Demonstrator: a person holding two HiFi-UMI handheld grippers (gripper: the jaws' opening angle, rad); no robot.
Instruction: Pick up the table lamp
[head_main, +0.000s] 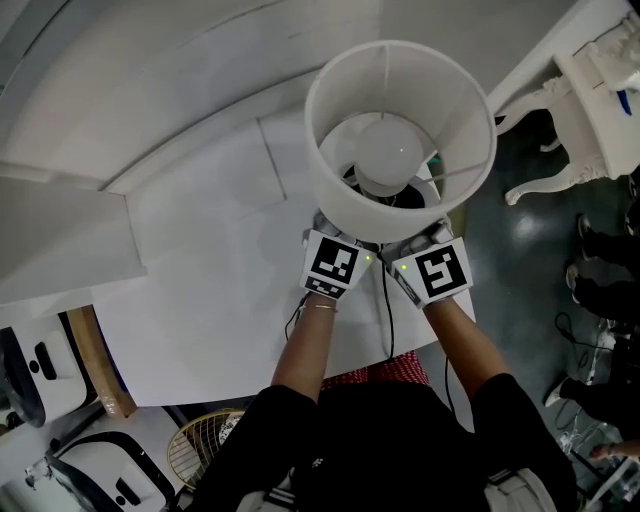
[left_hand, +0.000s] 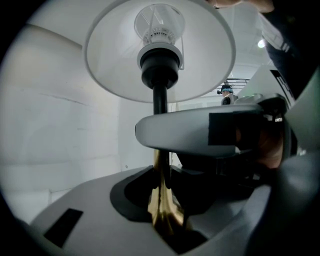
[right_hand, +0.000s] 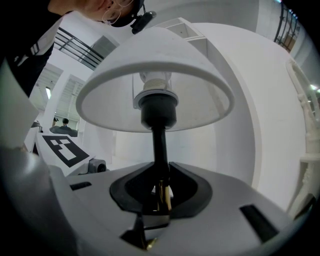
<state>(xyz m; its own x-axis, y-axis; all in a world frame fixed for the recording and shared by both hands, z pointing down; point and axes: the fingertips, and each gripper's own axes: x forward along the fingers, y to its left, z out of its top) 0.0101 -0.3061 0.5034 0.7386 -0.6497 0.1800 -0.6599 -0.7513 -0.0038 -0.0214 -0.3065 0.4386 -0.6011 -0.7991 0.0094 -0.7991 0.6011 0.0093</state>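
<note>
Clamping the table lamp (head_main: 400, 140) by its thin stem (left_hand: 160, 107) from opposite sides, left gripper (left_hand: 161, 195) and right gripper (right_hand: 161, 192) both pinch it below the shade (right_hand: 155, 85), which sits directly above the jaws, probably so the top-heavy load cannot tip.

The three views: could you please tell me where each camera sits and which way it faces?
Head view: on the head, steeply down into the table lamp; both forearms show.
Left gripper view: on the left gripper, along jaws clamping the stem, up under the shade.
Right gripper view: the right gripper, likewise.
Both gripper views share stem and shade.
</note>
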